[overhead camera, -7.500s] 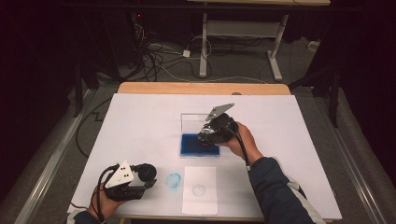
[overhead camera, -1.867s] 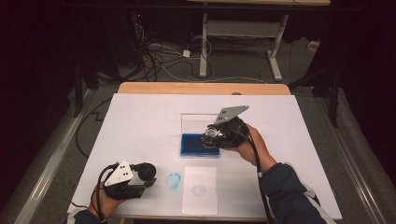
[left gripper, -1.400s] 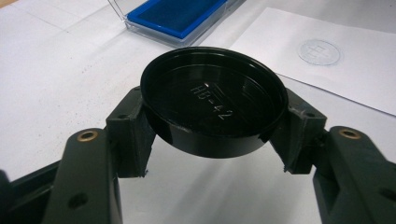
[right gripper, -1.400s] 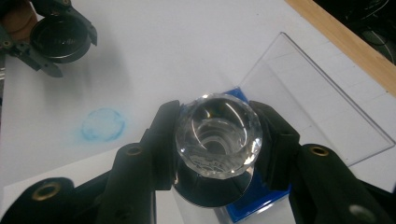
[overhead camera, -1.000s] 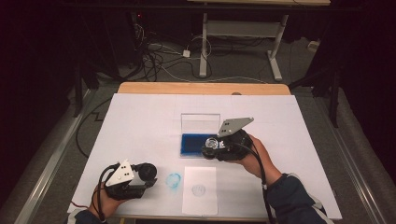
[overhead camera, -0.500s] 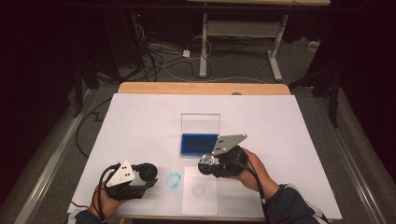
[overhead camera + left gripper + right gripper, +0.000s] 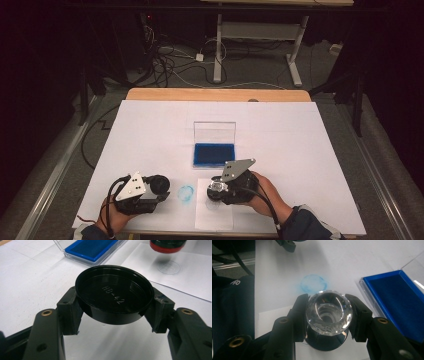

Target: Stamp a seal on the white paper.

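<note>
Presently, in the high view, one worktop (image 7: 300, 150) covered in white carries one open ink pad (image 7: 214, 154) with blue felt and a clear lid standing upright at its far edge, one small white sheet (image 7: 214, 220) near the front edge, and one round blue ink smudge (image 7: 186, 193) just left of that sheet. Two grippers are counted. The left gripper (image 7: 159, 185) rests low at the front left, near the smudge; the right gripper (image 7: 216, 189) sits over the sheet's far end, just in front of the ink pad. What either one holds is too small to make out here, and the person's forearms are cut off at the bottom edge.

In the left gripper view, the jaws are clamped on one round black cap (image 7: 114, 299), open side up, with raised lettering inside. One faint circular imprint (image 7: 168, 267) marks the sheet beyond. A red-rimmed stamp base (image 7: 168, 245) hangs just above it, cut off by the top edge.

In the right gripper view, the jaws grip one stamp (image 7: 329, 312) by its faceted clear knob; its dark body below is largely hidden. The smudge lies just beyond and the ink pad to the right, cut off at the frame edge.
</note>
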Demonstrator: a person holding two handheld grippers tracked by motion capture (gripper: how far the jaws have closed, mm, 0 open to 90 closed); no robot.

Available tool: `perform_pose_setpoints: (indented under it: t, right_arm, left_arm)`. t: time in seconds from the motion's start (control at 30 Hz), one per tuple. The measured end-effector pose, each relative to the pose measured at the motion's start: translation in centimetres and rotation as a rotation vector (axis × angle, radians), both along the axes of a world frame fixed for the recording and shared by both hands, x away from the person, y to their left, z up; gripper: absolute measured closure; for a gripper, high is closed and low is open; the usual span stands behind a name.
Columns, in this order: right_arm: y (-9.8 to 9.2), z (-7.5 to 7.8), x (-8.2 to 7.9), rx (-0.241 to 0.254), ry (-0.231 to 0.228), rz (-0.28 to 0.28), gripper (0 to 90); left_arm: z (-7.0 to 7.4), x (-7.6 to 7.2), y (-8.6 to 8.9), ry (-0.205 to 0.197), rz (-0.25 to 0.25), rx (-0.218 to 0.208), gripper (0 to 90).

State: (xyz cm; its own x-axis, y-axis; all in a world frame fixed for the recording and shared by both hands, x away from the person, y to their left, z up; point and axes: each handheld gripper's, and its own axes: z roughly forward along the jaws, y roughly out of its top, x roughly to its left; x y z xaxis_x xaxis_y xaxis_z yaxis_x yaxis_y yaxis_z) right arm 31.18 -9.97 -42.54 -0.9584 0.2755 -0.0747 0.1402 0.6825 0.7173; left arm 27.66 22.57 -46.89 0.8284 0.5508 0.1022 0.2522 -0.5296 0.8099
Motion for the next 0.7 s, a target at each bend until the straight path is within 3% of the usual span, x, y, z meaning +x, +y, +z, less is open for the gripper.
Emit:
perform_pose_setpoints:
  t: [0.37,0.7]
  right_arm:
    - [0.9,-1.3,-0.8,-0.039,0.026,0.044,57.0]
    - [1.0,-2.2,-0.6,-0.060,0.036,0.052,57.0]
  left_arm:
    - [0.0,0.0,0.0,0.000,0.001,0.002,36.5]
    - [0.0,0.0,0.0,0.001,-0.002,0.004,36.5]
